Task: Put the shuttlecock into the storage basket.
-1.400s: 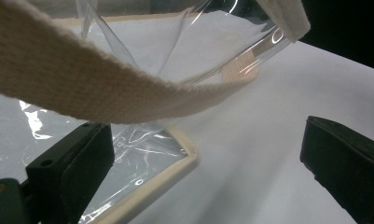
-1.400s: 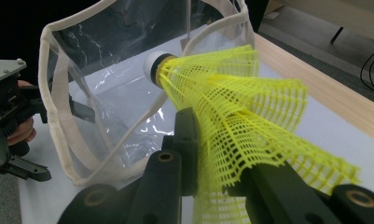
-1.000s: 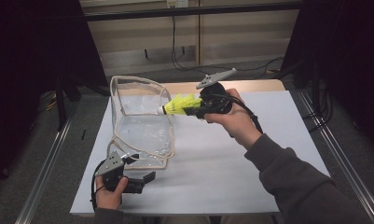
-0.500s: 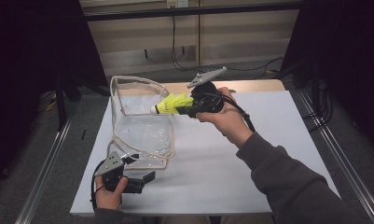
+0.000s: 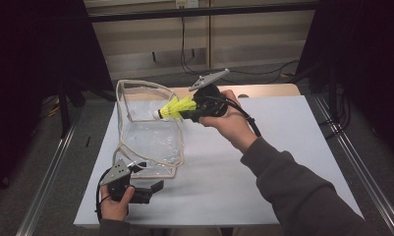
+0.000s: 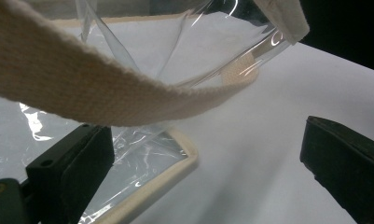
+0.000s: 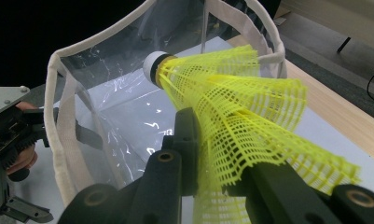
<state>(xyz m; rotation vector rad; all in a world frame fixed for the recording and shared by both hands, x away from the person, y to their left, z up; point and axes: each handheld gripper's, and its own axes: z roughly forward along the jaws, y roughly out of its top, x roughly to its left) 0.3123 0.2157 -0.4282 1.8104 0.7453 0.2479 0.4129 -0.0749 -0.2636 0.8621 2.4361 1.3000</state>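
We saw the fingers of the right gripper (image 7: pixel 212 163) pinched on the yellow mesh skirt of a shuttlecock (image 7: pixel 231 102), one black pad pressed into the netting on either side; its white cork tip pointed away from the hand, toward the open mouth of a clear plastic bag (image 7: pixel 124 107); in the high view that shuttlecock (image 5: pixel 177 106) hung in the air just at the bag's near top rim, the cork reaching over the cream fabric edging, while the right hand (image 5: pixel 229 120) held the gripper (image 5: pixel 188 111) roughly level above the worktop (image 5: pixel 283 147); the fingers of the left gripper (image 6: pixel 208 172) stood wide apart with nothing pressed between them; a cream strap (image 6: pixel 82 88) of the bag drooped across just above and ahead of them, and one pad sat close beside the bag's trimmed bottom edge; we could not tell whether it touched; in the high view the left gripper (image 5: pixel 148 189) lay low at the bag's near corner, held by the left hand (image 5: pixel 115 206); the bag (image 5: pixel 150 132) itself stood upright on the white worktop, its mouth open upward.
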